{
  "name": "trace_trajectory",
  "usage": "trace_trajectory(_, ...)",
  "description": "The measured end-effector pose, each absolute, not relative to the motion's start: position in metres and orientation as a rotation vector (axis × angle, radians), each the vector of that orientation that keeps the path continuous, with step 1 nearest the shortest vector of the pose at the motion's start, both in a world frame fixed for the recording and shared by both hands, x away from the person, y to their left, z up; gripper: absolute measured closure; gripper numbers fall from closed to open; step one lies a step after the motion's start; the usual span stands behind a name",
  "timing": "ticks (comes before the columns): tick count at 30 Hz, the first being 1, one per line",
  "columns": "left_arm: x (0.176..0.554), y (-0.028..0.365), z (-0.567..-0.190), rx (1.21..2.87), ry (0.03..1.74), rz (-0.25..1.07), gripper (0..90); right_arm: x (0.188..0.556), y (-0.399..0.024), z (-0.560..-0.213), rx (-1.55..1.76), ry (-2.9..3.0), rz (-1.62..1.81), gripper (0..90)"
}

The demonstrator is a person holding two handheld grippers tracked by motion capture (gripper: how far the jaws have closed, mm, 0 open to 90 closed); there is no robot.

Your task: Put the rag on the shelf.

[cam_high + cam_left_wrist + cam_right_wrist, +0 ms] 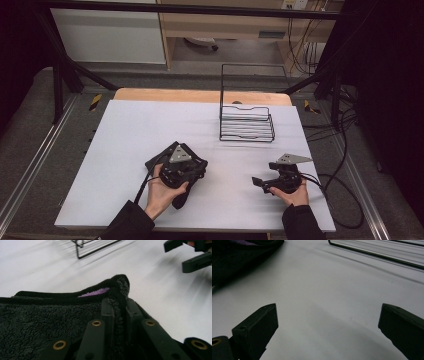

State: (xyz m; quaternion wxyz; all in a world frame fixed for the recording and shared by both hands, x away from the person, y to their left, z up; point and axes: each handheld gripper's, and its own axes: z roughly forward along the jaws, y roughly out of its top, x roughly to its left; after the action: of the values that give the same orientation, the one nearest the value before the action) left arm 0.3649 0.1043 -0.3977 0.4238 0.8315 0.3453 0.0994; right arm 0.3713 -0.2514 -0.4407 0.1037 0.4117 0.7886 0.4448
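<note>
A dark fuzzy cloth (161,156) with a purple underside lies folded on the white table top (130,130), left of the middle. My left gripper (199,167) sits over it, held by a hand. In the left gripper view the left gripper (120,302) is shut on a raised edge of the cloth (37,325), and a purple strip shows under the lifted fold. My right gripper (258,183) rests low over the table at the right, jaws pointing left toward the cloth. In the right gripper view the right gripper (327,322) stands wide open over bare table, with the cloth (237,255) far off at the upper left.
A black wire rack (247,122) stands at the back right of the table, its tall frame rising behind it. The rack (87,247) is beyond the cloth in the left gripper view. Cables trail off the table's right side. A wooden edge (165,95) runs along the back.
</note>
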Motion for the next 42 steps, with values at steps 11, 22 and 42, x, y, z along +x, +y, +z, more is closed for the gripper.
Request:
trace_trajectory(11, 0.352, 0.074, -0.401, 2.123, 0.777, 0.194, 79.6, 0.371, -0.252, -0.44, 1.211, 2.325, 1.312, 3.3)
trace_trajectory(22, 0.352, 0.074, -0.409, 2.147, 0.767, 0.087, 52.3, 0.37, -0.252, -0.439, 1.219, 2.307, 1.323, 4.8)
trace_trajectory(42, 0.323, 0.159, -0.433, 2.195, 1.02, 0.212, 28.8, 0.384, -0.159, -0.432, 1.075, 2.473, 1.333, 31.9)
